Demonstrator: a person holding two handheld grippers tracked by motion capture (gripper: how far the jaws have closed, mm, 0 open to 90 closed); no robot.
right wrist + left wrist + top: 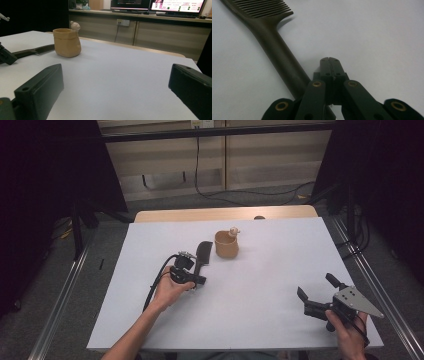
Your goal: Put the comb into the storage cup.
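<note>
- Black plastic comb lies flat on the white table, handle toward the person, teeth toward the far edge; in the high view it sits just left of the tan cup.
- Left gripper: jaws fully closed, tip faces meeting with nothing between them. The comb handle runs past their left side and under the gripper body. The comb is therefore not clamped; whether the gripper body touches the handle cannot be told.
- Right gripper: jaws spread wide and empty, held at the near right of the table, well apart from the comb and the cup.
- Risk 1: closed jaws pushed against the handle would likely slide or spin the comb across the smooth table instead of lifting it. Cause: no opening for the handle to enter.
- Risk 2: the handle is thin and lies flat, so jaws closing from above may pinch only the top edge and let it slip out.
- Risk 3: a comb shoved forward could strike the cup, which stands close to the teeth end, and shift or tip it.
- Container: the cup stands upright beyond the comb, with a small pale figurine on its rim. Its interior cannot be seen from these angles, so its contents cannot be told.
</note>
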